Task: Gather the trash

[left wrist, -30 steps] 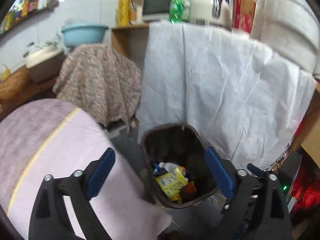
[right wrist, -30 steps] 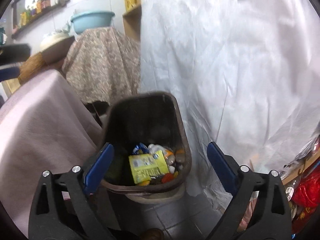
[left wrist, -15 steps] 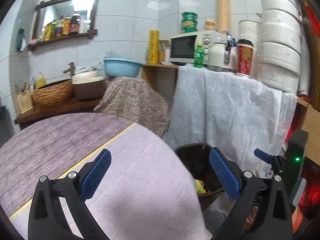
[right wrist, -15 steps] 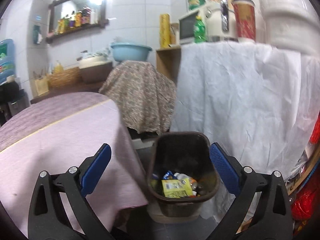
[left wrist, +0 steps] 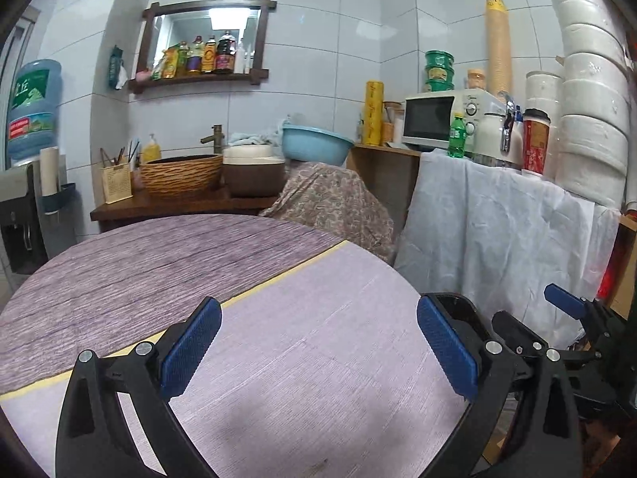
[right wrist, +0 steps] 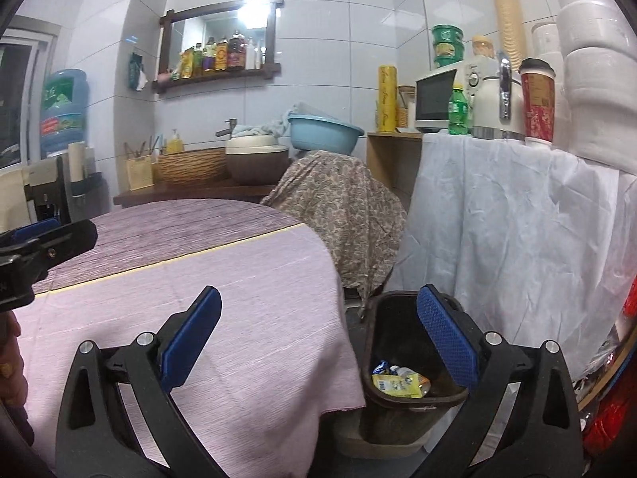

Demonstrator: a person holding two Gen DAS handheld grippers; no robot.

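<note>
Both grippers are empty right now: the left gripper [left wrist: 318, 352] has its blue pads spread wide over the lower middle of the left wrist view with nothing between them, and the right gripper [right wrist: 318, 352] is just as wide apart in its own view, also holding nothing. The trash is all down in the dark brown bin [right wrist: 392, 396], which sits on the floor at the lower right of the right wrist view, just beside the hanging edge of the pink tablecloth [right wrist: 239, 318] and in front of the white sheet [right wrist: 517, 231]. Inside you can see a yellow wrapper [right wrist: 398, 384] lying on top, plus a blue-and-white scrap [right wrist: 381, 366] near the back of it. From the left camera only a sliver of the bin rim [left wrist: 458, 302] peeks out behind the right pad. The table top looks clear of litter in both views, so I'd guess the job's basically wrapped up. If anything else needs grabbing, wrappers like that are going to be feather-light, crinkly and slick, so I'd pinch a folded edge or corner rather than the flat face, which would probably just slide out. The bin itself looks like stiff plastic; take it by the rim if it needs moving.
</note>
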